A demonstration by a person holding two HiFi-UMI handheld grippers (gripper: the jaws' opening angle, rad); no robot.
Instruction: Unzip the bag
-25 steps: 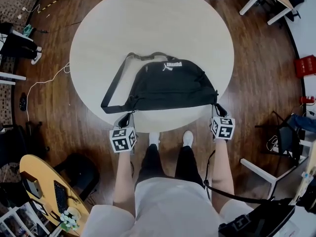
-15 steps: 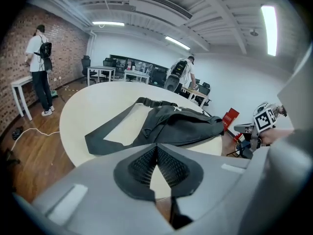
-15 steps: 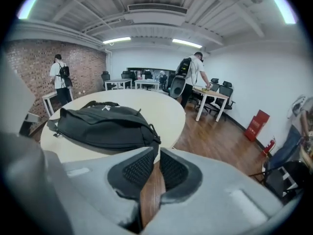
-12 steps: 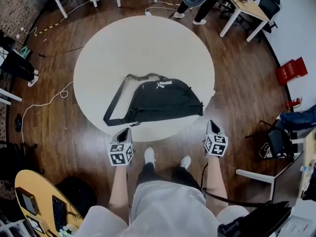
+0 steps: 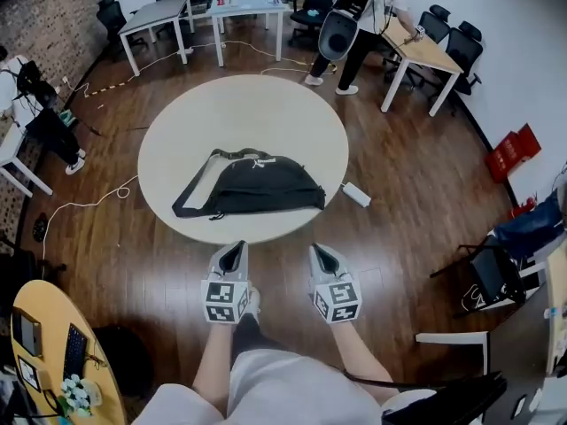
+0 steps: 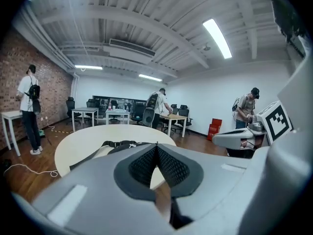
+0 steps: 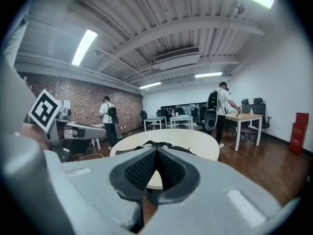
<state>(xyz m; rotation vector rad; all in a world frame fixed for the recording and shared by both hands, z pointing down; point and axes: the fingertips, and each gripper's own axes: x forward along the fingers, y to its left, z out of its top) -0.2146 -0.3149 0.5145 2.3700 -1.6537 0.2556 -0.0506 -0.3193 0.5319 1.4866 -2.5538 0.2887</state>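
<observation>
Both grippers are hovering low in front of the person, off the table's near edge and well apart from the bag. Left gripper (image 5: 232, 253) is showing pads pressed together with nothing between them. Right gripper (image 5: 320, 257) is doing the same: closed, empty.

Black bag (image 5: 257, 187) is lying flat on the near half of the round table (image 5: 244, 109), long side facing the person. Its strap (image 5: 190, 189) is running off the left end and looping along the top. Zip and puller are too small to make out, so I'm not calling it open or closed.

Handling guess: soft fabric, light and sagging, so it's likely going to slide and bunch if only the puller gets tugged. I'm thinking one gripper pinching the fabric or strap anchor at the zip's end for tension, the other nipping the puller tab. Tabletop is looking smooth and pale, so probably giving little friction.

Farther out, a white block (image 5: 356, 194) is sitting on the wood floor just off the table's right edge. Beyond that are desks (image 5: 155, 13) and office chairs, and a person with a backpack (image 5: 347, 16) is leaning at a desk. A brick wall (image 5: 40, 25) is running along the left, and a red item (image 5: 508, 151) is sitting by the right wall.
</observation>
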